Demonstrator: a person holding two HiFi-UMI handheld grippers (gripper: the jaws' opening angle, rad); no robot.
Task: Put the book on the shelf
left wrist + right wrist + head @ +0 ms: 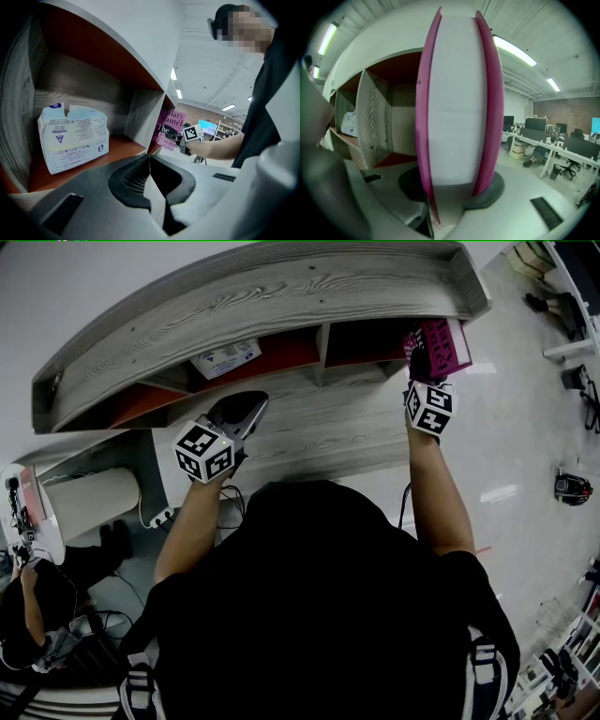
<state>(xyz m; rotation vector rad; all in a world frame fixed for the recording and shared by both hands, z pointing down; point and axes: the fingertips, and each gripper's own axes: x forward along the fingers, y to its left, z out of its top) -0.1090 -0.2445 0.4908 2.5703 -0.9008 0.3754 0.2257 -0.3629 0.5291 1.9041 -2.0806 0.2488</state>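
A long, curved shelf (pixel 281 296) of grey wood-grain board stands on a pale, shiny floor (pixel 525 427). Its wide top board bends in an arc over a row of open compartments lined in orange-red and parted by upright grey dividers (pixel 140 117). A second grey wood-grain board runs below and in front of the compartments. One white and light-blue soft packet (pixel 225 359) with small print stands upright on the orange-red floor of a compartment, near its back wall and well apart from the divider on its right (pixel 72 138). In the right gripper view the packet (pixel 349 124) shows beyond a divider (pixel 375 117).
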